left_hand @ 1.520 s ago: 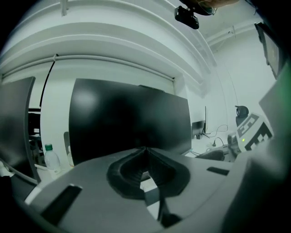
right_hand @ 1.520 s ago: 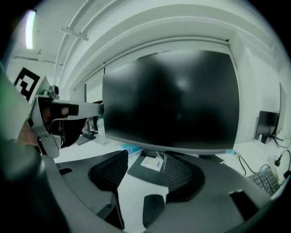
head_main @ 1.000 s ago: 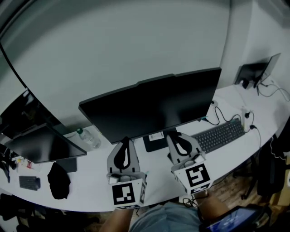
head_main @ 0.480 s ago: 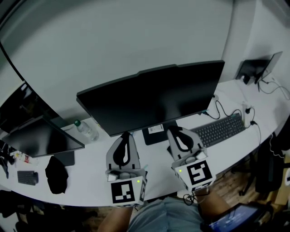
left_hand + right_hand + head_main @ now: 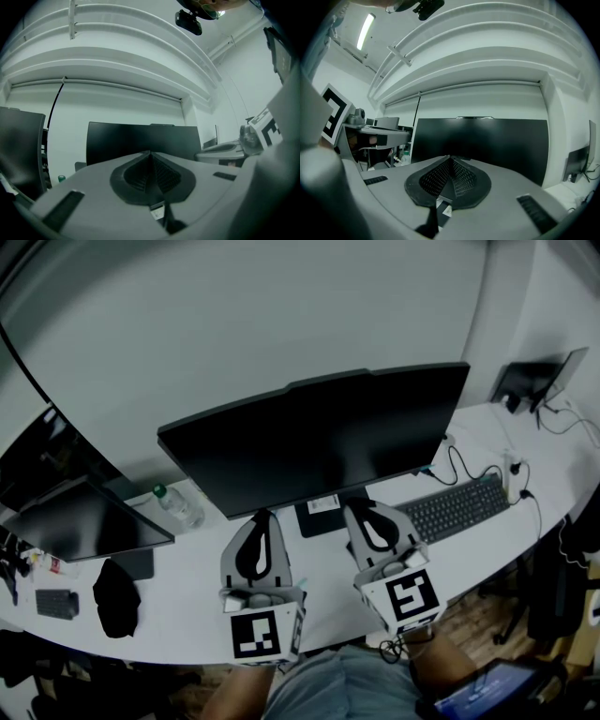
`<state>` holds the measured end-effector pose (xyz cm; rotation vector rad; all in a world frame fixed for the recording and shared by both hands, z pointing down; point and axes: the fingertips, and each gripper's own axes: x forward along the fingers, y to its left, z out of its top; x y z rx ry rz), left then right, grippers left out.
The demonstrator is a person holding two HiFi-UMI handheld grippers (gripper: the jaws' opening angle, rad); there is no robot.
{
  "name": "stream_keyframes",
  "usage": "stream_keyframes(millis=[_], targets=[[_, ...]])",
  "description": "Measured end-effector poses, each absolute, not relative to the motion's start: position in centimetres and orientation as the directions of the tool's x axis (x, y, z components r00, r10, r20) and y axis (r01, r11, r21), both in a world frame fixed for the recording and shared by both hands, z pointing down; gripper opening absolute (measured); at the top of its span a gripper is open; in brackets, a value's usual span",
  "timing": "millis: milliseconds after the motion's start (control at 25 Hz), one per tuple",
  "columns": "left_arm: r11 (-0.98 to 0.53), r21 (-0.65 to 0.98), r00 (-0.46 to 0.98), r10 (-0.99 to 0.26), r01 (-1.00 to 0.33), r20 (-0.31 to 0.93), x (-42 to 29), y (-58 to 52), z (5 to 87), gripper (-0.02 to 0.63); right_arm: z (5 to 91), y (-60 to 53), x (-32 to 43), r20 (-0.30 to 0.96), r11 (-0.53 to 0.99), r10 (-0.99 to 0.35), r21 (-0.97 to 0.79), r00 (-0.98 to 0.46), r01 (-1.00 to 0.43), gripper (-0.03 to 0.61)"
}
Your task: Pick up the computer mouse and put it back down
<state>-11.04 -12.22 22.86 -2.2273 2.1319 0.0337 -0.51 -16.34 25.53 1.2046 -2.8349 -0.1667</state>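
— White curved desk (image 5: 192, 582), scanned from the left: small dark keypad (image 5: 56, 604), crumpled black cloth (image 5: 115, 598), dark side monitor (image 5: 89, 531), clear plastic bottle with green cap (image 5: 178, 505). We log no computer mouse among them.

— Agreed. And the left gripper (image 5: 260, 521)?

— Grey two-jaw claw, held level over the desk and aimed at the large black monitor (image 5: 319, 442). Its jaws are pressed together with nothing between them. We note the same for the right gripper (image 5: 364, 514): pads meeting, empty.

— So where is the mouse?

— We cannot find it in any view. It may sit beneath a gripper or be too small to pick out. With both claws closed on nothing, the scene fits either a mouse yet to be lifted or one already set back down. We can't settle which.

— Room to move?

— We see bare desk between the cloth and the left gripper, and a strip between the two grippers. Just ahead, between them, lies the black monitor base with white label (image 5: 322, 514), and the screen's lower edge overhangs the jaw tips. Near the right gripper's right side sits a black keyboard (image 5: 457, 507), with black cables (image 5: 459, 463) looping behind it. At the far right is a small propped dark screen (image 5: 532, 385). The desk's front edge runs close under the grippers' rear ends.
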Motion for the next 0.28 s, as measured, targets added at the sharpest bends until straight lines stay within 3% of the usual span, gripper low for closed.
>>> stream_keyframes(millis=[280], targets=[[-0.045, -0.027, 0.047, -0.998, -0.999, -0.050, -10.79, -12.31, 23.04, 0.005, 25.68, -16.40, -0.15, 0.014, 0.687, -0.723, 0.118, -0.690, -0.717, 0.014]])
